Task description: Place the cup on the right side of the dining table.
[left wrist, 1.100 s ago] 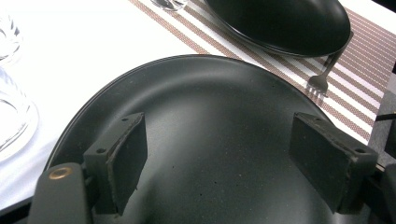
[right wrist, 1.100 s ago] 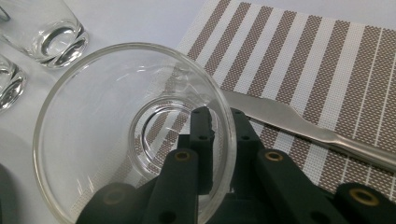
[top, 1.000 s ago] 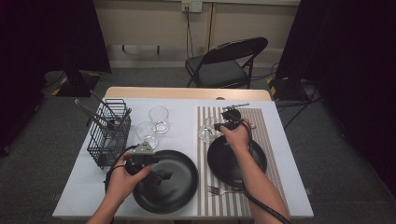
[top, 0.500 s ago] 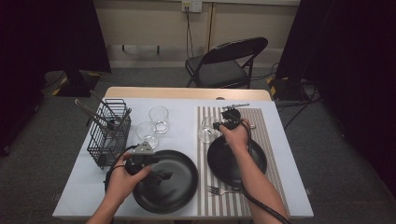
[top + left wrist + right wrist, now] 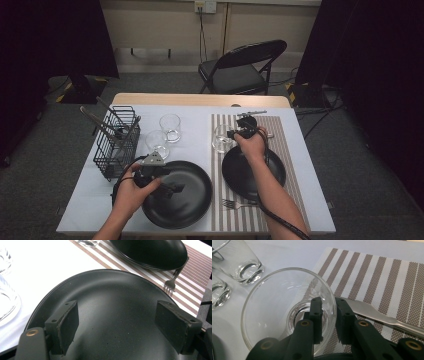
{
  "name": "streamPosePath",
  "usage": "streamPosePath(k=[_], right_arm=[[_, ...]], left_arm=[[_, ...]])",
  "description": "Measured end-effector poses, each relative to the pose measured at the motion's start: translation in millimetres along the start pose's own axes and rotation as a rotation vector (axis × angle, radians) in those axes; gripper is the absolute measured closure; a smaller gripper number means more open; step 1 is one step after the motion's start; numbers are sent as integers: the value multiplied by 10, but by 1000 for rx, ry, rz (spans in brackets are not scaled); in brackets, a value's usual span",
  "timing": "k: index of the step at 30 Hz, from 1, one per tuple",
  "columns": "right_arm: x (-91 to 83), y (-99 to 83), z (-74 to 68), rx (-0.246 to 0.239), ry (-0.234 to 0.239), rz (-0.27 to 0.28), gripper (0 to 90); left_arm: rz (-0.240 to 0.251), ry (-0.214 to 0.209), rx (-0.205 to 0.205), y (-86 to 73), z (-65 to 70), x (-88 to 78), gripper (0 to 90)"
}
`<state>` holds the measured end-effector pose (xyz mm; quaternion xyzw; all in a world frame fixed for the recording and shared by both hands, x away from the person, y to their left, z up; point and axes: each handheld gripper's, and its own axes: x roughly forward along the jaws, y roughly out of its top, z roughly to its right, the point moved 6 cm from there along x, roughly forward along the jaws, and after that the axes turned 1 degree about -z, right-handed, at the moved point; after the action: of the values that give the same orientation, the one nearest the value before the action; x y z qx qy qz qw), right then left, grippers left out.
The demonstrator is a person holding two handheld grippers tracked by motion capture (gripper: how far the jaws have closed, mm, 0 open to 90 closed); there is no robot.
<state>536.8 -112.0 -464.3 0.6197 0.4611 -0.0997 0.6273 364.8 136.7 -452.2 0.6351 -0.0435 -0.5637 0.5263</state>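
Nothing has shifted from the earlier frames; both your hands hold their places.

Your left gripper [image 5: 172,187]: fingers [image 5: 65,327] spread wide and released, hovering over the large black plate [image 5: 192,210] at the near edge of the surface [image 5: 90,205].

Your right gripper [image 5: 234,134]: fingers [image 5: 317,315] clenched on the rim of the glass bowl [image 5: 262,315], one inside, one outside. Bowl sits at the striped placemat's [image 5: 287,150] left edge.

Beyond: second black plate [image 5: 240,175], fork [image 5: 237,204], two glasses [image 5: 170,127], wire basket [image 5: 116,145].
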Motion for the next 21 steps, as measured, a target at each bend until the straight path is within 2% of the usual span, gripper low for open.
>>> streamPosePath(k=[21], right_arm=[[19,27,-49,-1,-9,8,710]], left_arm=[[1,1,0,0,-1,-3,194]])
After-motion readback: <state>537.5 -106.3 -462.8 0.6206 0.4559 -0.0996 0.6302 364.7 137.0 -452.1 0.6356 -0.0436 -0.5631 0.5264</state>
